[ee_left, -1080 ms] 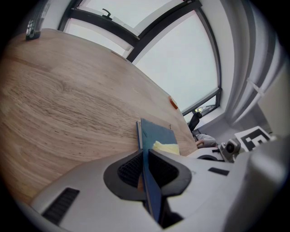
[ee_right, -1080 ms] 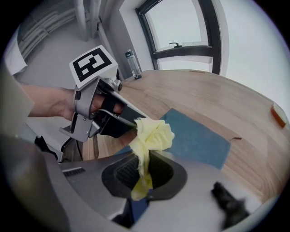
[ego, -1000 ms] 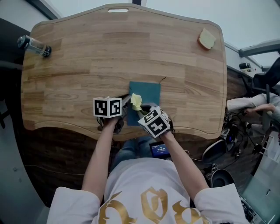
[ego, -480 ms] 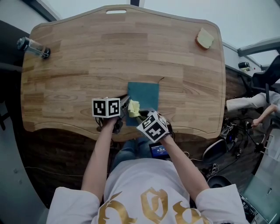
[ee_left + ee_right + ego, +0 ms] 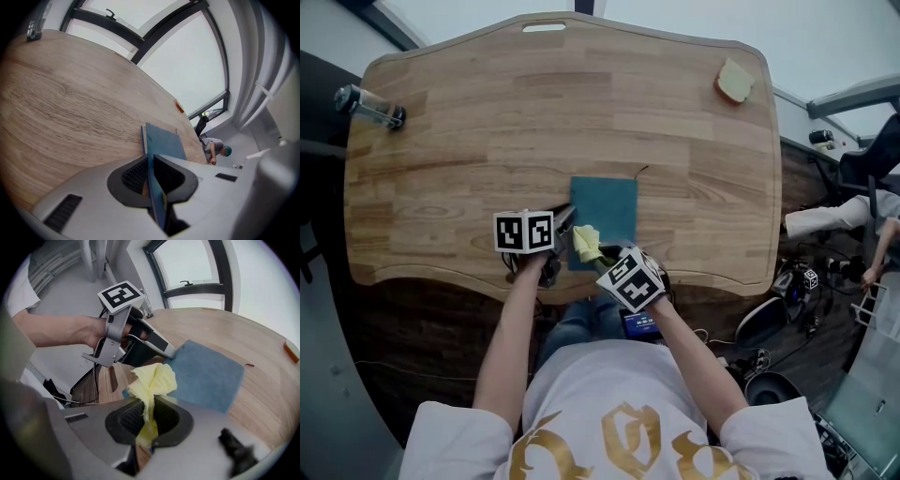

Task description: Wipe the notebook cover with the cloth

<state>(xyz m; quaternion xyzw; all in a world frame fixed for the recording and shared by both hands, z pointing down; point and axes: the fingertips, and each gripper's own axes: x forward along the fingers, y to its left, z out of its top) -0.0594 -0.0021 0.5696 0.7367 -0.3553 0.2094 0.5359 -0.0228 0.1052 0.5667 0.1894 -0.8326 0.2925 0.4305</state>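
Note:
A teal notebook (image 5: 606,214) lies flat near the table's front edge, also seen as a blue cover (image 5: 206,373) and edge-on (image 5: 161,143). My left gripper (image 5: 562,225) is shut on the notebook's near left edge, its jaws clamping the cover (image 5: 151,180). My right gripper (image 5: 598,258) is shut on a crumpled yellow cloth (image 5: 586,243), which sticks up between the jaws (image 5: 152,383) over the notebook's near left corner.
The wooden table (image 5: 487,131) carries a glass bottle (image 5: 370,106) at the far left and a tan sponge (image 5: 733,82) at the far right. A person (image 5: 844,220) bends over beside chairs and cables at the right.
The right gripper has drawn the yellow cloth back toward me and slightly left, to the notebook's near corner. The left gripper kept its hold on the notebook.

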